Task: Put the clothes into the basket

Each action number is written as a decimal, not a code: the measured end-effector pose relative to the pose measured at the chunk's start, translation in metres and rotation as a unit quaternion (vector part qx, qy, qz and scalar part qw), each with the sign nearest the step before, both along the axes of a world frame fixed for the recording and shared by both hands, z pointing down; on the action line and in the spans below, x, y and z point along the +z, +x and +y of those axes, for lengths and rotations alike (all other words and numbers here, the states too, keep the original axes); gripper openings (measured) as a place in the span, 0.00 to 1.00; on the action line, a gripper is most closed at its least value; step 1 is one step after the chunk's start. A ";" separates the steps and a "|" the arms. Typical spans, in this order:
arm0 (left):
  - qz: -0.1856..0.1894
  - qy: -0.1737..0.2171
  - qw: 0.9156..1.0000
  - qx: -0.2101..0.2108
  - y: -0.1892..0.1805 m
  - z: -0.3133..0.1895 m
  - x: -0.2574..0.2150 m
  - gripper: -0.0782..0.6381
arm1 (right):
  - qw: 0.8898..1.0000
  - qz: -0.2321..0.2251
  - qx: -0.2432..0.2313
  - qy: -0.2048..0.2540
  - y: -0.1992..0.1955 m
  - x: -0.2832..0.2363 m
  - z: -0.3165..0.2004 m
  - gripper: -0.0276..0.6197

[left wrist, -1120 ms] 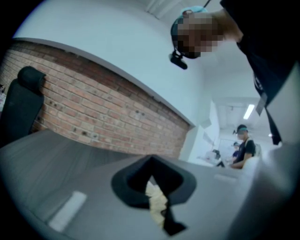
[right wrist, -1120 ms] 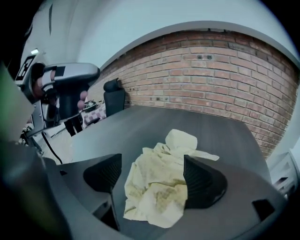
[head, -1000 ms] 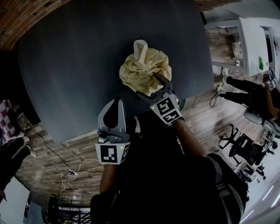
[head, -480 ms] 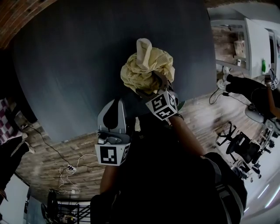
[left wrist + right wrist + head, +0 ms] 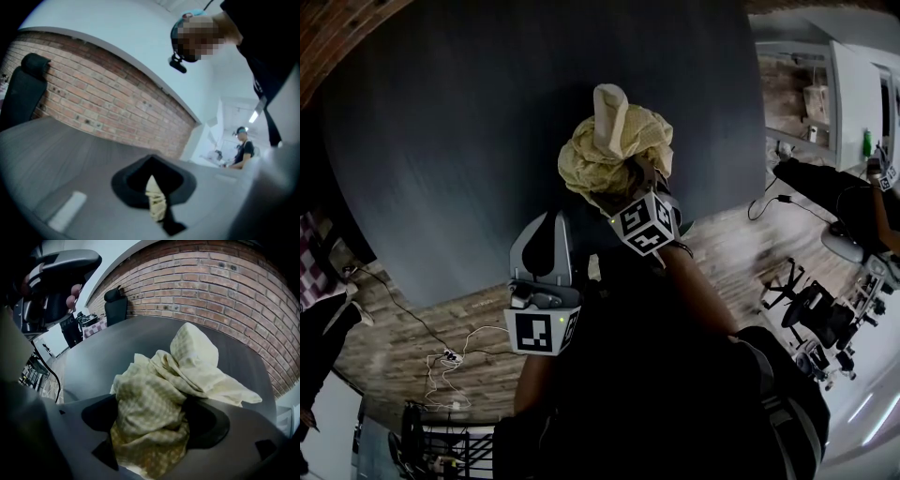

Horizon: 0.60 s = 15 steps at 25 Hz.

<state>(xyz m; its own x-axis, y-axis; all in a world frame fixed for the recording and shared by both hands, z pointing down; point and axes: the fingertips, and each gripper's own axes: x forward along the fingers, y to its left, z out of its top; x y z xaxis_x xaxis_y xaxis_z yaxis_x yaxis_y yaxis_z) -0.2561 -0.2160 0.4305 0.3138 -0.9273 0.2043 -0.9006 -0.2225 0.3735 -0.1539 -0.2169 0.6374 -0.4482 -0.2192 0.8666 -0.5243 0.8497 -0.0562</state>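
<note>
The cloth (image 5: 614, 150), a pale yellow checked bundle, was seen over the dark desk (image 5: 469, 112) in the head view, at 12 o'clock of the right hand-held gripper (image 5: 630, 180), whose body hid the near side of the bundle there. The hold was made plain only in the right gripper view: the right hand-held gripper (image 5: 151, 420) was clamped on the cloth, fabric was bunched between both jaws, and a loose fold stood up toward 1 o'clock. Whether the bundle rested on the desk or hung clear of it could not be told

The left hand-held gripper (image 5: 546, 234) was held at 8 o'clock of the cloth, near it but apart. In the left gripper view its jaws were drawn together. A thin strip of pale checked fabric was seen in the slit between them, and it could not be told whether that strip was gripped or merely seen beyond

A brick wall (image 5: 220, 282) was shown behind the desk, with a black chair (image 5: 116, 305) at 10 o'clock at the far edge. A second person (image 5: 243, 149) was caught at 3 o'clock in the left gripper view alone. In the head view a wooden floor (image 5: 412, 319) with white cables (image 5: 455, 370) was seen at 7 o'clock and an office chair (image 5: 811, 314) at 4 o'clock. The floor at 6 o'clock was blocked by the holder's dark clothing (image 5: 675, 394)
</note>
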 end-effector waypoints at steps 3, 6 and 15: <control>0.000 -0.001 1.000 0.001 0.000 -0.003 0.001 0.11 | 1.000 0.005 -0.001 -0.006 -0.001 0.004 -0.001 0.65; 0.005 0.000 1.000 0.000 0.000 -0.005 0.002 0.12 | 1.000 0.012 -0.001 -0.009 -0.002 0.009 -0.001 0.65; 0.004 -0.010 1.000 0.000 -0.002 -0.006 0.010 0.12 | 0.999 0.034 -0.001 -0.023 -0.005 0.023 -0.003 0.65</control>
